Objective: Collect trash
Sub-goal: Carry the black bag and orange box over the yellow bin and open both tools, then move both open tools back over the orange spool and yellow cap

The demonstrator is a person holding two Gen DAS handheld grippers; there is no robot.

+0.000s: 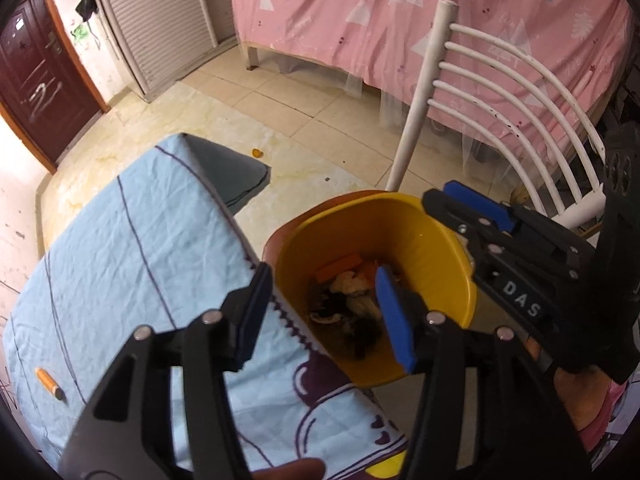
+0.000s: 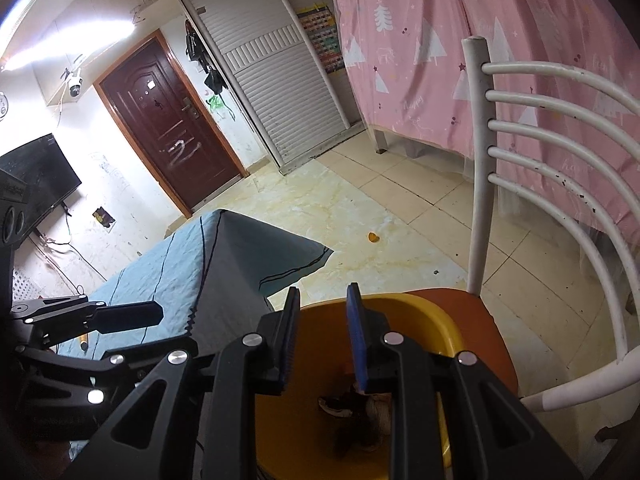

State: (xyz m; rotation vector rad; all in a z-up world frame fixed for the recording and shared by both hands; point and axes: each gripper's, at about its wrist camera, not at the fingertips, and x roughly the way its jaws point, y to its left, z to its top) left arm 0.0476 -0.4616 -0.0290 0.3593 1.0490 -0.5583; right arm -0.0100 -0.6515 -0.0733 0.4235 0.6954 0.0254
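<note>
A yellow bin (image 1: 440, 240) stands on the orange seat of a white chair (image 1: 500, 92), beside a table with a light blue cloth (image 1: 120, 264). Mixed trash (image 1: 352, 300) lies in its bottom. My left gripper (image 1: 320, 312) is open and empty, straddling the bin's near rim by the table edge. My right gripper (image 2: 322, 336) hovers over the bin (image 2: 420, 320), open and empty; it also shows in the left wrist view (image 1: 464, 204). An orange marker-like stick (image 1: 49, 383) lies on the cloth at the left.
A small orange scrap (image 2: 373, 237) lies on the tiled floor. A pink curtain (image 2: 440, 60) covers a bed frame at the back. A dark red door (image 2: 168, 128) and a white shuttered wardrobe (image 2: 276, 80) stand behind. A television (image 2: 36, 168) hangs at the left.
</note>
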